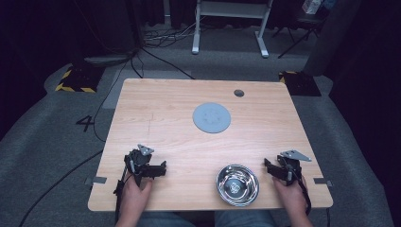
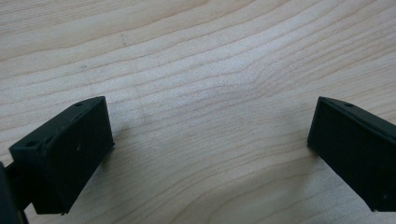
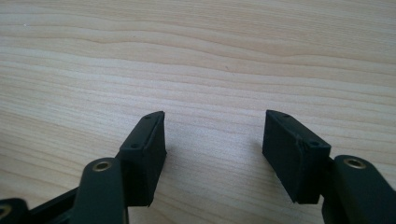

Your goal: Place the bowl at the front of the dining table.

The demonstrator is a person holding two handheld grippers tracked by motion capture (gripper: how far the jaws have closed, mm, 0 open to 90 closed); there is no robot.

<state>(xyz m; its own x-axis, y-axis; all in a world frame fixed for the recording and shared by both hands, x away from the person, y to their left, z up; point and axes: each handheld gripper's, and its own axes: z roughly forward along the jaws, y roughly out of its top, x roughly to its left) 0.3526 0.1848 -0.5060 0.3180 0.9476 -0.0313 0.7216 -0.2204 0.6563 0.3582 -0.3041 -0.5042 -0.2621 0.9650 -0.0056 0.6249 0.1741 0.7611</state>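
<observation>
A pale wood-grain table [image 1: 161, 118] carries a grey disc [image 1: 211, 117], a shiny silver bowl [image 1: 237, 185] and black claws.

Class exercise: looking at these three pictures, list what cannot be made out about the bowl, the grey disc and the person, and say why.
- Steel bowl, high view: what lies at its bottom is lost in reflections.
- Grey disc, high view: its surface marks are too small to read.
- Person's forearms, high view: cut off by the bottom edge.
- Left gripper and right gripper: each body is cut off by the bottom edge of its own view.
</observation>
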